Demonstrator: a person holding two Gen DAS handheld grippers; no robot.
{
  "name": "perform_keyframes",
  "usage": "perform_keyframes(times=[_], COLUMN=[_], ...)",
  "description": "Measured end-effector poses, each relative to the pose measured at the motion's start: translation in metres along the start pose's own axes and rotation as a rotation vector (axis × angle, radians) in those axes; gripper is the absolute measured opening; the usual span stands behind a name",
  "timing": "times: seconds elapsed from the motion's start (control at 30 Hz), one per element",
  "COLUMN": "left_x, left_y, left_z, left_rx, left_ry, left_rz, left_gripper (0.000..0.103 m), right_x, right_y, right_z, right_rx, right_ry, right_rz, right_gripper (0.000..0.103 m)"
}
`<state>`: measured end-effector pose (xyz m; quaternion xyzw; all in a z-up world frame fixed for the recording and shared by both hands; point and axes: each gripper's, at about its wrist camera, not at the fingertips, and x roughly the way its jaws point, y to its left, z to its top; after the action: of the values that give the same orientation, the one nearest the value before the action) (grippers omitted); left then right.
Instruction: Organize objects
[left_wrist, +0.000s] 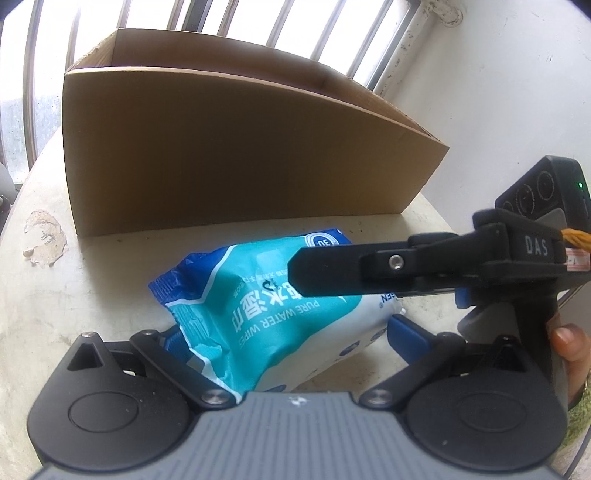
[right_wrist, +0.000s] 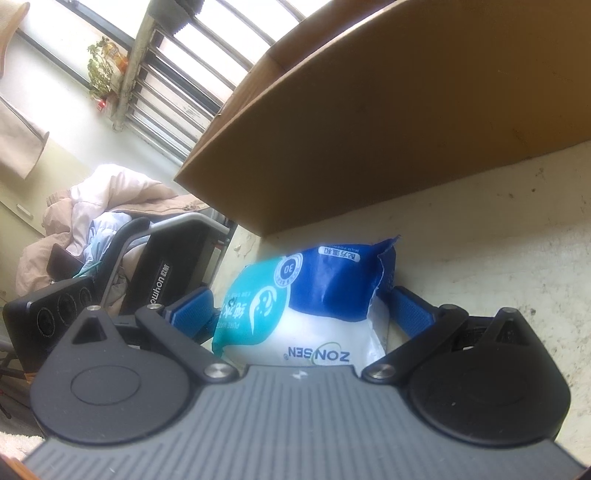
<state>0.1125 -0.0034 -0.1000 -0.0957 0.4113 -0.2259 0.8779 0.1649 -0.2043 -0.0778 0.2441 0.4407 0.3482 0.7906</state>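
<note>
A teal, blue and white pack of wet wipes (left_wrist: 266, 306) lies on the pale table in front of an open cardboard box (left_wrist: 229, 155). My left gripper (left_wrist: 288, 336) is open, with its blue pads on either side of the pack's near end. My right gripper (right_wrist: 299, 310) is open too and straddles the pack (right_wrist: 314, 314) from the other end; its black finger (left_wrist: 332, 273) reaches over the pack in the left wrist view. The box (right_wrist: 388, 122) stands just beyond the pack.
The table (left_wrist: 55, 295) has a chipped patch of paint at the left (left_wrist: 44, 236). A white wall (left_wrist: 498, 110) rises at the right, barred windows behind the box. In the right wrist view, a black device (right_wrist: 166, 273) and piled clothes (right_wrist: 92, 214) lie beyond the table edge.
</note>
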Motion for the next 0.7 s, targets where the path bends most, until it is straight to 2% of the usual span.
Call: perform_keyframes(times=[0.33, 0.7], left_x=[0.010, 0.008], left_y=[-0.007, 0.004], left_z=[0.013, 0.008], left_rx=[-0.005, -0.036], left_ry=[0.032, 0.020], left_rz=[0.000, -0.026], left_gripper=[0.103, 0.103], right_x=[0.000, -0.002], right_y=[-0.001, -0.004], right_z=[-0.002, -0.004], right_rx=[-0.010, -0.010], right_ry=[-0.006, -0.015], right_rz=[0.015, 0.028], right_gripper=[0.103, 0.103])
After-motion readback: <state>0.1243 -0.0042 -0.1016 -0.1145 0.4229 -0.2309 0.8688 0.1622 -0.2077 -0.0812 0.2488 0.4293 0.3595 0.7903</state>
